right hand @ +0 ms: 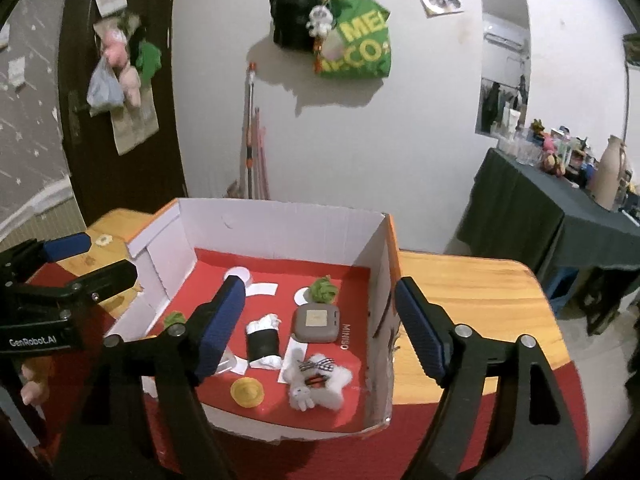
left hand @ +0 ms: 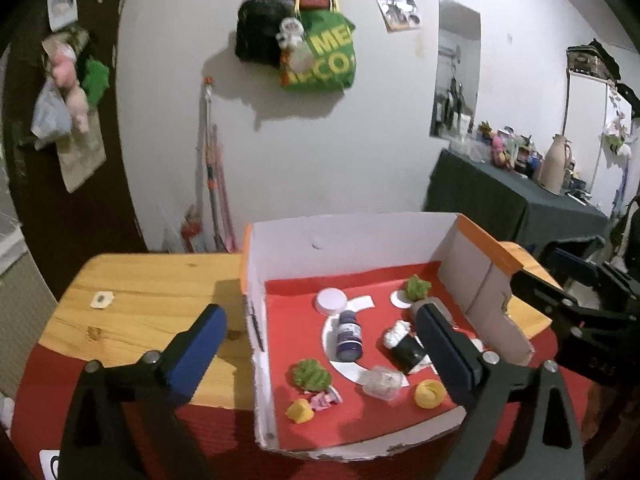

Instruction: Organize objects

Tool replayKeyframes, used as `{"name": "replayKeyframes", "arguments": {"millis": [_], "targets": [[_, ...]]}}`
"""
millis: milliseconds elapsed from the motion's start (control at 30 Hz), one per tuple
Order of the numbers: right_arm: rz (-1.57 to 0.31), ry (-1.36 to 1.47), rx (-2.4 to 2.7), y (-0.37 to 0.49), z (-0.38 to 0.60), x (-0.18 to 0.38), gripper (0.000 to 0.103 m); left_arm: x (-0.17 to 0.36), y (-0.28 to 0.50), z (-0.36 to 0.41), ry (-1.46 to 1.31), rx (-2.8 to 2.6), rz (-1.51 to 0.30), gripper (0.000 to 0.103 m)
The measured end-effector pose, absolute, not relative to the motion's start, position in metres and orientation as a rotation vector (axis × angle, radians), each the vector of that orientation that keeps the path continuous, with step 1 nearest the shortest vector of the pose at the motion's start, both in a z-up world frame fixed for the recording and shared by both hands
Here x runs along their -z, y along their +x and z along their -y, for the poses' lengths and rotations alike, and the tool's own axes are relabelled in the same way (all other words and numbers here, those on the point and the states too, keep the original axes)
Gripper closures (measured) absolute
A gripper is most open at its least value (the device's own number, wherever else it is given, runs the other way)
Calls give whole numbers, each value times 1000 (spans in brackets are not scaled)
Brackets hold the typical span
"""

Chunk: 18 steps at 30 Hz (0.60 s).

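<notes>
A white-walled cardboard box with a red floor stands on the wooden table. Inside lie a dark blue bottle, a white lid, a black roll stuffed with white paper, a clear plastic tub, green tufts, a yellow hat figure, a grey case and a white star plush. My left gripper hovers open before the box's left wall. My right gripper hovers open before its right wall. Neither holds anything.
A red cloth covers the table's near part. A small sticker lies on the wood at left. A dark-draped side table with a vase and clutter stands at right. Bags hang on the wall; poles lean below them.
</notes>
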State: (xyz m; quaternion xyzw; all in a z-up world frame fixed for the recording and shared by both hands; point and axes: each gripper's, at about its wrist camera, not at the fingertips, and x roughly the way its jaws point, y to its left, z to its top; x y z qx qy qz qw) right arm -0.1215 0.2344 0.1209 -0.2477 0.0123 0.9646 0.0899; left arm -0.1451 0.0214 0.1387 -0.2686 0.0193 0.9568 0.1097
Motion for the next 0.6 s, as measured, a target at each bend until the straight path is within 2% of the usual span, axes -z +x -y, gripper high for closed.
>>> {"name": "replayKeyframes", "arguments": {"millis": [133,433,600], "targets": [[-76,-696,-2880,-115,-232,-109,17,-124,-137,-22,-770,-2813,-63,4],[-82,-698,-2840,-116,-230,-69,17,-81,-138,-21,-843,-2775,3,2],[-77,-739,-2812,-122,-236,-50,17,-67,-136,-25,-821,-2794,-34,2]]}}
